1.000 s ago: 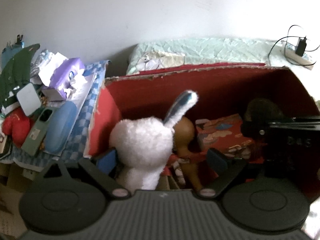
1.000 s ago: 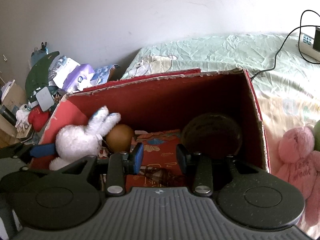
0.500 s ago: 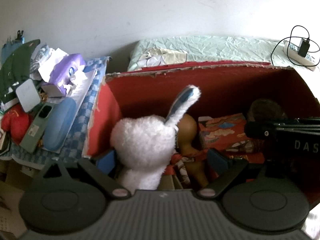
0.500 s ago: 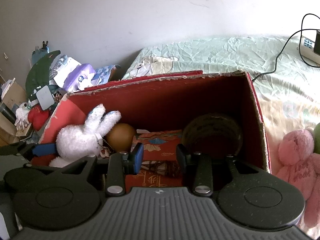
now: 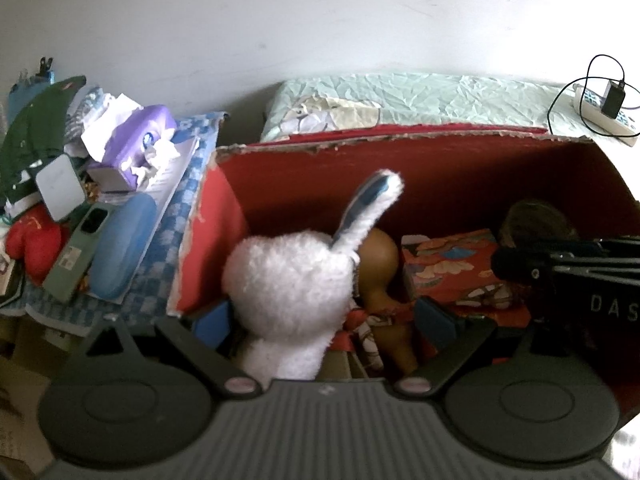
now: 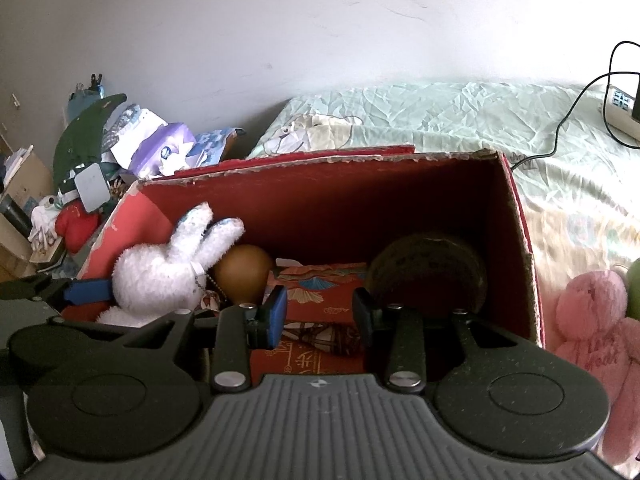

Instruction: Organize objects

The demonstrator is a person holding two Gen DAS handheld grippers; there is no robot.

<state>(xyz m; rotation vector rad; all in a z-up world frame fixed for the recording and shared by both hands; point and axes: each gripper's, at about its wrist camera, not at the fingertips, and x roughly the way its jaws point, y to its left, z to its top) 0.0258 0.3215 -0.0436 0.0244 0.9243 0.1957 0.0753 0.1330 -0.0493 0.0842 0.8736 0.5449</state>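
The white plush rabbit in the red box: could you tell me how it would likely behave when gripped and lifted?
The white plush rabbit looks fluffy, so it would probably squash between the pads and weigh little. Its long ear would likely flop. Its bead chain might snag on the brown gourd beside it.

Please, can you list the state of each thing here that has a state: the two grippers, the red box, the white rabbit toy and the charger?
Left gripper: open, jaws around the white rabbit toy.
Right gripper: open, empty.
Red box: open, partly filled.
White rabbit toy: inside the box, ears up.
Charger: plugged into the power strip.
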